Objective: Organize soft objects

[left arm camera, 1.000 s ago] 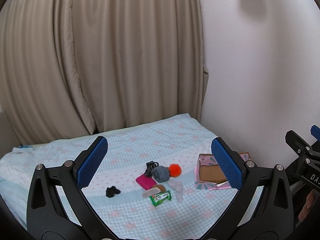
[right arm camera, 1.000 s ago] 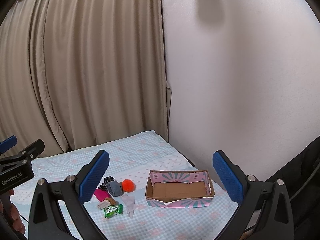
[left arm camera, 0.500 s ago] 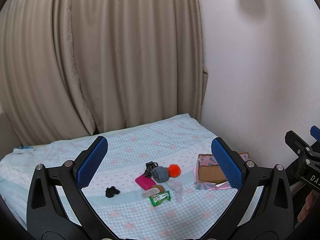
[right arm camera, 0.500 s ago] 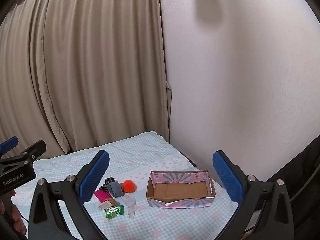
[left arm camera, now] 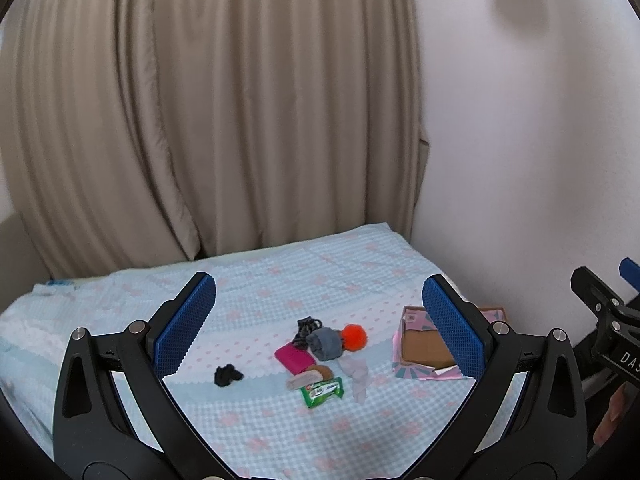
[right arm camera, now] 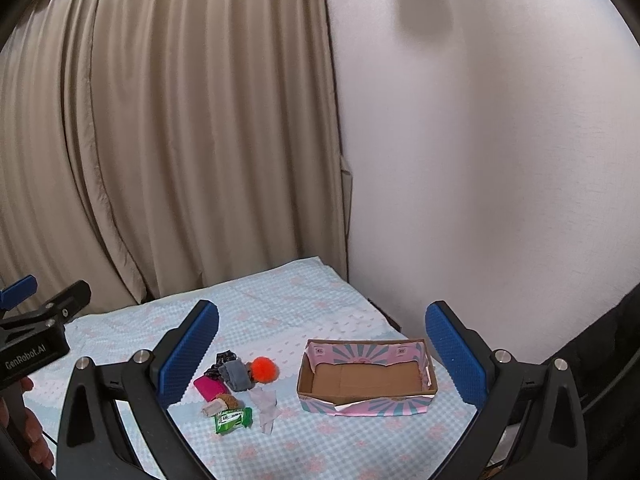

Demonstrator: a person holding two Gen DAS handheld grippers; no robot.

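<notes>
A cluster of small soft things lies on the blue checked bedspread [left arm camera: 280,280]: an orange pom-pom [left arm camera: 354,336] [right arm camera: 262,368], a grey rolled cloth [left arm camera: 326,344] [right arm camera: 236,374], a magenta pouch [left arm camera: 295,358] [right arm camera: 210,387], a green packet [left arm camera: 322,391] [right arm camera: 233,420], a white cloth [left arm camera: 356,372] [right arm camera: 266,404] and a black item [left arm camera: 227,375] off to the left. An empty pink-and-teal cardboard box [right arm camera: 366,376] [left arm camera: 424,348] stands right of them. My left gripper [left arm camera: 318,326] and right gripper [right arm camera: 322,354] both hover open, high above the bed, holding nothing.
Beige curtains [left arm camera: 200,120] hang behind the bed and a white wall [right arm camera: 480,160] runs along its right side. A dark tangled item [left arm camera: 308,326] lies behind the grey cloth. A person's hand [right arm camera: 28,432] holds the other gripper's handle at the left.
Both views have drifted very slightly; the objects on the bed have not moved and both grippers stay open.
</notes>
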